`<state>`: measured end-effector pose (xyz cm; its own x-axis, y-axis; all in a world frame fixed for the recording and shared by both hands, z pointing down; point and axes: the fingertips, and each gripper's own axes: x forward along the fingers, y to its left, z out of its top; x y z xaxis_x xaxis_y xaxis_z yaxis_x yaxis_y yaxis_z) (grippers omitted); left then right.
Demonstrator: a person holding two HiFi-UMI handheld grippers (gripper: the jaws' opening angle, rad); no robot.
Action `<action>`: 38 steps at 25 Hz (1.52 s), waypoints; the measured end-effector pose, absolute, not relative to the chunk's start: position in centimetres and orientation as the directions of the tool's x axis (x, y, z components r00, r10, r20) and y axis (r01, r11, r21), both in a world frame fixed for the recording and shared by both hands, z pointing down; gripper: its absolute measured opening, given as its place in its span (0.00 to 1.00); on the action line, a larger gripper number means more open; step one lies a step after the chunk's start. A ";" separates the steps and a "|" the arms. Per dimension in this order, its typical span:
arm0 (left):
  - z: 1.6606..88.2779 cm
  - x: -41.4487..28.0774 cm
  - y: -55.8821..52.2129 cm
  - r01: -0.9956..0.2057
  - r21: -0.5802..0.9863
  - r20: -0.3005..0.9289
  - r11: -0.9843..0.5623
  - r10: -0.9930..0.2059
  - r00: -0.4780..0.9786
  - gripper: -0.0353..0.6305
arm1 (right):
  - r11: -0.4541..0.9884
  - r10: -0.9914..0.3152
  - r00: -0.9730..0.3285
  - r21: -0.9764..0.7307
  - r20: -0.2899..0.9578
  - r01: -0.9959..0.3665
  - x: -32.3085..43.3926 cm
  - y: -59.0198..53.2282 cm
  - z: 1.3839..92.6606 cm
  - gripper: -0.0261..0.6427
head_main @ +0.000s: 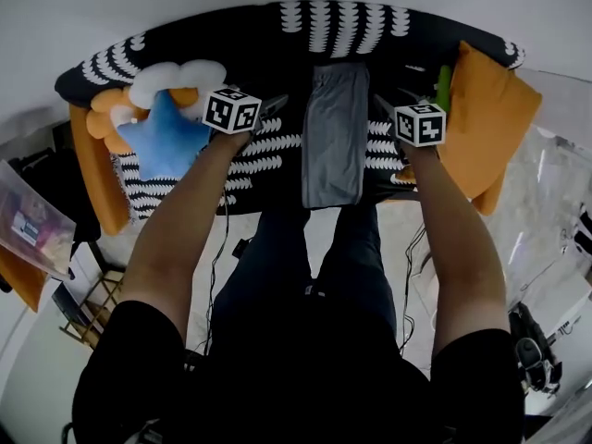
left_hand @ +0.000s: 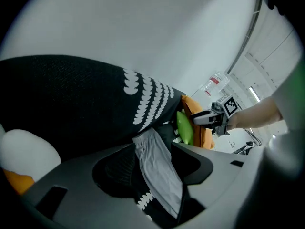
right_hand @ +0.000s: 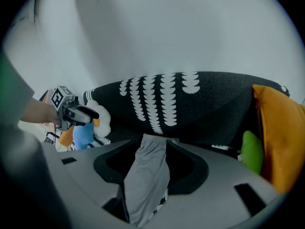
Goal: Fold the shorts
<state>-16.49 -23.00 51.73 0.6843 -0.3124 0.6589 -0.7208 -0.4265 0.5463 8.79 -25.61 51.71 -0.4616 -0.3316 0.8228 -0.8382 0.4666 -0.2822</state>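
Two empty tools. Head view: my left tool (head_main: 275, 106) and right tool (head_main: 382, 105) flank the grey shorts (head_main: 335, 137), which lie lengthwise on the sofa (head_main: 240, 40). Left gripper view: jaws wide, gripping nothing. Right gripper view: likewise (I'd pinch both corners of one end evenly).

The grey shorts (head_main: 334, 135) lie flat as a long, narrow strip on the black-and-white sofa (head_main: 277, 144), waistband at the far end.
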 end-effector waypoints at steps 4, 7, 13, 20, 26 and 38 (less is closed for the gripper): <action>55.9 -15.0 -24.0 -0.732 0.565 0.663 -0.382 -0.318 0.678 0.44 | 0.473 -0.331 -0.489 -0.307 0.807 -0.826 9.1 -27.2 56.0 0.35; 58.8 -13.4 -25.3 -0.730 0.575 0.655 -0.371 -0.326 0.681 0.44 | 0.483 -0.312 -0.497 -0.315 0.810 -0.817 9.4 -28.4 59.5 0.35; 63.8 -10.5 -27.5 -0.722 0.574 0.649 -0.386 -0.323 0.689 0.44 | 0.506 -0.290 -0.522 -0.335 0.802 -0.795 9.4 -31.2 64.9 0.36; 68.8 -8.8 -30.5 -0.720 0.591 0.627 -0.363 -0.356 0.693 0.44 | 0.511 -0.241 -0.543 -0.371 0.804 -0.775 8.5 -33.3 70.4 0.40; 72.6 -7.2 -31.0 -0.712 0.636 0.621 -0.299 -0.350 0.702 0.44 | 0.465 -0.216 -0.557 -0.417 0.802 -0.781 8.7 -33.8 74.3 0.44; 73.4 -7.4 -31.0 -0.702 0.641 0.605 -0.312 -0.357 0.712 0.26 | 0.445 -0.179 -0.565 -0.446 0.806 -0.777 6.8 -34.4 75.3 0.33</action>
